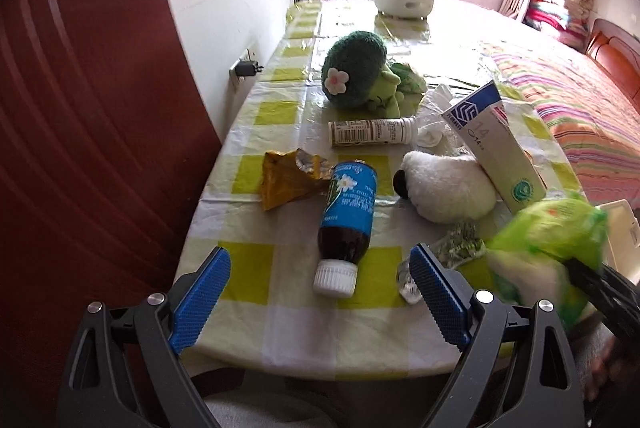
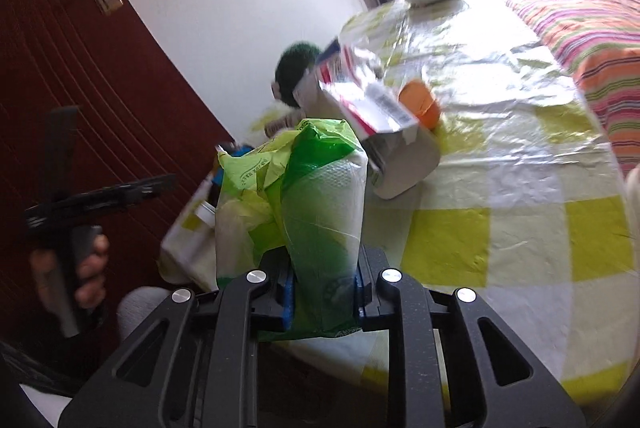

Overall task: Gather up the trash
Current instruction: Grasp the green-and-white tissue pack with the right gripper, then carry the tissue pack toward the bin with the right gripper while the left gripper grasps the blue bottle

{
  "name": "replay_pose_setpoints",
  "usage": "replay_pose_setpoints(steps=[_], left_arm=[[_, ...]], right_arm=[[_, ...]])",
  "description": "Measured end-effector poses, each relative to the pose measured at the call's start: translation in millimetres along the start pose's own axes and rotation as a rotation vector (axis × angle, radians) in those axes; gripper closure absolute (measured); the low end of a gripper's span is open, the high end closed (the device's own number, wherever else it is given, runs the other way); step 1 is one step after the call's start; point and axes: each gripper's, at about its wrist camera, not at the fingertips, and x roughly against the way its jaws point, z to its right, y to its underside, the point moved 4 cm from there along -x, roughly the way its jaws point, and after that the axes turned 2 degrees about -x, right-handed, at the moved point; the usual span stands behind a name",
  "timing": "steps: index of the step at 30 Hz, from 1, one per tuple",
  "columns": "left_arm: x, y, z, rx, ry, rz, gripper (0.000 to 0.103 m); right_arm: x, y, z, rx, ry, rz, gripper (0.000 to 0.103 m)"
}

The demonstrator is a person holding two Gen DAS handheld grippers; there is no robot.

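Behind the green bag (image 2: 320, 196) clamped in right gripper (image 2: 324, 292), carton half hidden, left gripper (image 1: 320, 292) wide.

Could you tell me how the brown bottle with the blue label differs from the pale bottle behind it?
The brown bottle is dark with a bright blue flowered label; the pale bottle is cream with small print and a barcode. The brown bottle lies lengthwise, white cap toward the camera; the pale bottle lies crosswise, cap to the right. The brown bottle looks thicker, though it is also nearer. Both lie on their sides on the checked tablecloth, capped in white.
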Motion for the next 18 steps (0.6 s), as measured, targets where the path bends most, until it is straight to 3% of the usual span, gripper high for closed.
replay_pose_setpoints(steps=[9, 15, 18], left_arm=[[-73, -21, 11, -0.050, -0.032, -0.270, 0.015], [-99, -28, 9, -0.075, -0.061, -0.350, 0.015], [-109, -29, 9, -0.088, -0.063, -0.399, 0.024]], right_arm=[[54, -3, -22, 0.057, 0.028, 0.129, 0.082], [75, -2, -38, 0.124, 0.044, 0.181, 0.081], [81, 0, -38, 0.120, 0.041, 0.198, 0.080]])
